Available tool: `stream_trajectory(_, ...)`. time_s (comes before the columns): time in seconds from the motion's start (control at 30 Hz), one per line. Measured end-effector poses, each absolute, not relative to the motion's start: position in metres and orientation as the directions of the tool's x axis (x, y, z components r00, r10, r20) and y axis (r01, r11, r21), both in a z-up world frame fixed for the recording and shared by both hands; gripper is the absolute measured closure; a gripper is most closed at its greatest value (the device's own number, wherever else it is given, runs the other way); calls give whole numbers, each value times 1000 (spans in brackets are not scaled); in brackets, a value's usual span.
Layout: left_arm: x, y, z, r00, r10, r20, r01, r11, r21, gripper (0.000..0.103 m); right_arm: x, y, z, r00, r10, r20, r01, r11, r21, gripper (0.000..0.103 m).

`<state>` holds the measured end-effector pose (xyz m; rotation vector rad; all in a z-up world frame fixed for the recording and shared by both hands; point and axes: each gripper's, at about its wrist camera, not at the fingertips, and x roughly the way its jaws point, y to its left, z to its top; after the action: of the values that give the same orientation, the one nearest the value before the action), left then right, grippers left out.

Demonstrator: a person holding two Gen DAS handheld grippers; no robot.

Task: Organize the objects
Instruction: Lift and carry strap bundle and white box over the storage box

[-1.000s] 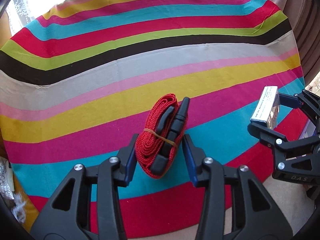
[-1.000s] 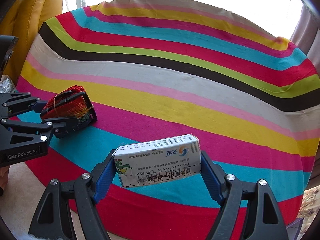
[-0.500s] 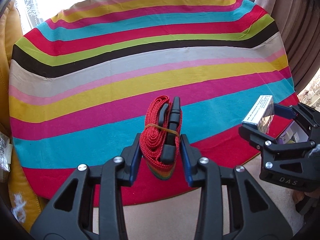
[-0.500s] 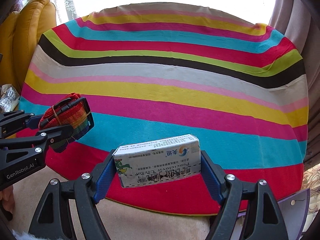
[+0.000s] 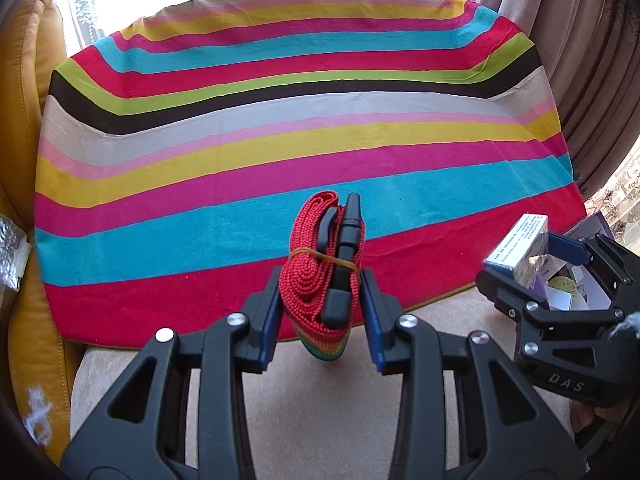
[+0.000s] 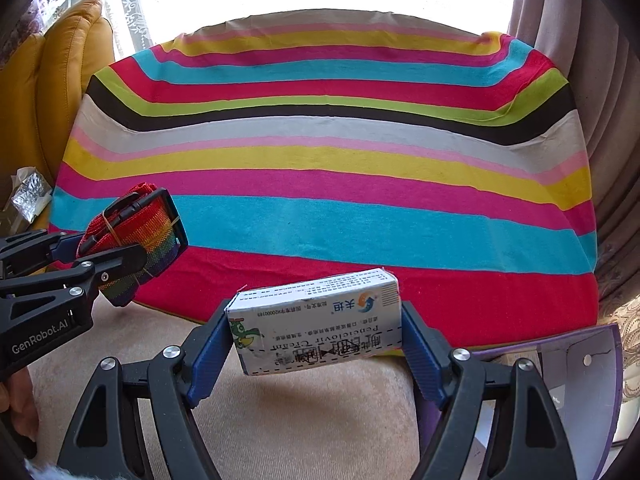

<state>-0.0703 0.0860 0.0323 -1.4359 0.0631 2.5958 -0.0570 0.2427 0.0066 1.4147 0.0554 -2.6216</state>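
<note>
The left gripper (image 5: 320,312) has its jaws clamped on a rolled red strap (image 5: 320,268), a luggage-type belt with a black plastic buckle (image 5: 347,248) folded in and a thin rubber band (image 5: 320,257) around the bundle. It hangs in the air past the near edge of the striped cloth (image 5: 280,140), over the beige surface (image 5: 312,420) below. From the right wrist view the rainbow-woven end of the same bundle (image 6: 156,232) shows beyond the jaws.

I'd judge the strap light and soft: webbing that gives under pressure, so the jaws bite in rather than slip. The band keeps the coils together, and the grip sits below it, across the thick middle of the roll, which looks the sensible place. The buckle is the only hard part and could skid on a pad.

The right gripper (image 6: 316,344) holds a cream carton (image 6: 316,320), a small white medicine box, end to end between its blue pads, jaws spread wide and pressing on both short ends. It too is lifted clear of the cloth. I'd expect it to be very light and thin-walled, easily dented. It sits a little tilted.

A purple box (image 6: 580,380) stands open at the right, with small items inside that I can't make out.

Count: one strap bundle, one buckle visible, one rubber band, one carton, one purple box, two grippers.
</note>
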Motion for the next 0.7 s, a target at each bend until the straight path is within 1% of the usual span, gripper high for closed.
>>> stream_trajectory(0.17, -53, 90, 34, -540, 75, -838, -102, -994, -24, 63, -40, 248, 11, -560, -109, -821, 125, -991, 46, 24)
stream_trajectory(0.27, -47, 92, 37, -553, 71, -830, -82, -996, -31, 63, -31, 253, 16, -574, -96, -813, 101, -994, 46, 24)
stream_trajectory(0.7, -27, 125, 50, -560, 176, -810, -171, -981, -95, 63, -5, 283, 25, -588, -64, -806, 21, -998, 64, 24)
